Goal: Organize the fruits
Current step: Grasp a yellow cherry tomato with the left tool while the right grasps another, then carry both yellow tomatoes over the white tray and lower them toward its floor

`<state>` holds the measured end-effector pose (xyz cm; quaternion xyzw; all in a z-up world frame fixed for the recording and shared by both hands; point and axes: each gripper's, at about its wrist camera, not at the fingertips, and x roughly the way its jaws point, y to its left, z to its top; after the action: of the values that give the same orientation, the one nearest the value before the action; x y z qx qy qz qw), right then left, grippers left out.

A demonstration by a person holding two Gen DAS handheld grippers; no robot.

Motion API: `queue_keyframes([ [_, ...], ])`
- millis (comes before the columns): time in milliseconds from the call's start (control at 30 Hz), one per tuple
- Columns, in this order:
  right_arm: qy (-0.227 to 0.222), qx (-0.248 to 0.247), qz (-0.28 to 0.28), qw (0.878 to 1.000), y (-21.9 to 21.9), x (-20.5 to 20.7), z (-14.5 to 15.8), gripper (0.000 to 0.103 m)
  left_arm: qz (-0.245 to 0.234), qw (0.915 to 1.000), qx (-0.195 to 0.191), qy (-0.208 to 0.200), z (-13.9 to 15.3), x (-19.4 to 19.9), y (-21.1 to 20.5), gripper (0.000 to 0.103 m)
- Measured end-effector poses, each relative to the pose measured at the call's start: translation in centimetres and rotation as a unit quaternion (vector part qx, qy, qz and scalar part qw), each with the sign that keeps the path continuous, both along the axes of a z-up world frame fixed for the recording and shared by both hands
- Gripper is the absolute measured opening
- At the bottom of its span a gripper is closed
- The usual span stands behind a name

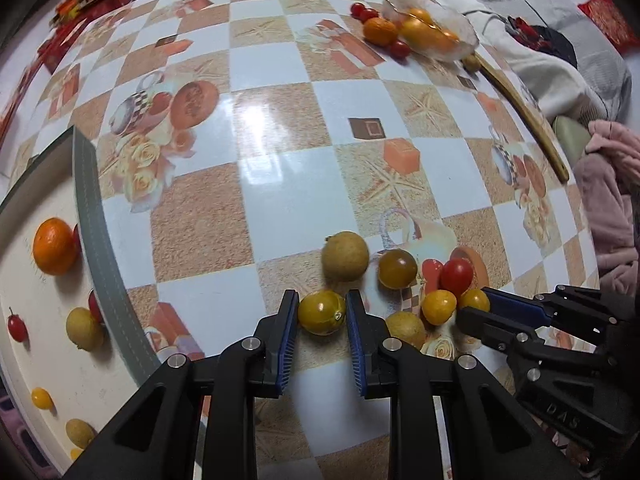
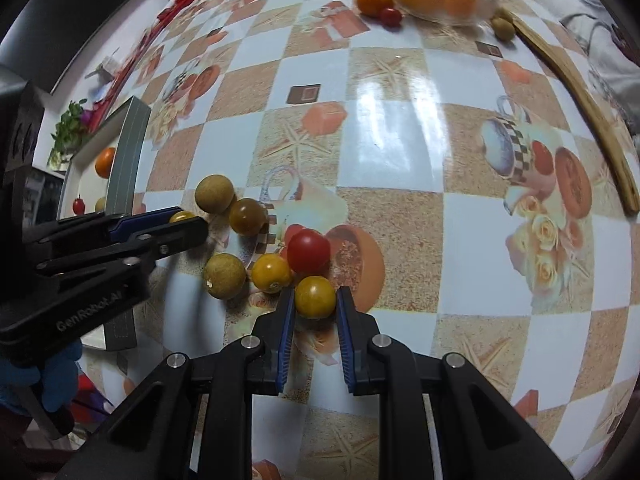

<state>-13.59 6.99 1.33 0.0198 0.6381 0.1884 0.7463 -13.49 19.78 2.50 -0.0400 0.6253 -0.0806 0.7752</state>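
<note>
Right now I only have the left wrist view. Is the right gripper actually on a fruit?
Observer: Yes. The right wrist view shows the right gripper shut on a yellow tomato, with a pad on each side.
Operator: Anything crowding it?
Observer: A red tomato sits just behind it and seems to touch it. A second yellow tomato is at its left.
Operator: How does my side look from there?
Observer: The left gripper is closed on its yellow fruit, of which only a sliver shows. A blue-gloved hand is below it.
</note>
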Motion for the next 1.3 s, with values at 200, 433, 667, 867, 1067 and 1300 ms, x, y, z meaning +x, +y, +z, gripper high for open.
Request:
queue_keyframes([
  [200, 0.002, 0.001, -0.002, 1.000, -0.3, -0.1, 0.5, 0.022, 0.010, 0.9999, -0.001, -0.008, 1.0, -0.5, 1.9, 0.025],
  [433, 0.001, 0.003, -0.006, 1.000, -0.2, 0.2, 1.3, 0.022, 0.032, 0.9994, -0.001, -0.014, 2.4, -2.1, 4.5, 0.025],
  [667, -0.005, 0.004, 0.005, 1.000, 1.1, 0.8, 2.5, 0.022, 0.058, 0.9981, -0.002, -0.022, 3.4, -3.3, 7.2, 0.025],
  [867, -0.015, 0.003, 0.027, 1.000, 3.1, 1.2, 3.7, 0.022, 0.085, 0.9958, -0.007, -0.033, 4.0, -3.9, 8.9, 0.025],
  [1067, -0.019, 0.005, 0.049, 0.999, 5.4, 1.4, 4.3, 0.022, 0.109, 0.9932, -0.009, -0.040, 4.3, -4.9, 10.8, 0.025],
  [1300, -0.020, 0.012, 0.078, 0.997, 8.6, 0.9, 4.6, 0.022, 0.142, 0.9891, 0.003, -0.039, 4.2, -6.4, 13.8, 0.025],
])
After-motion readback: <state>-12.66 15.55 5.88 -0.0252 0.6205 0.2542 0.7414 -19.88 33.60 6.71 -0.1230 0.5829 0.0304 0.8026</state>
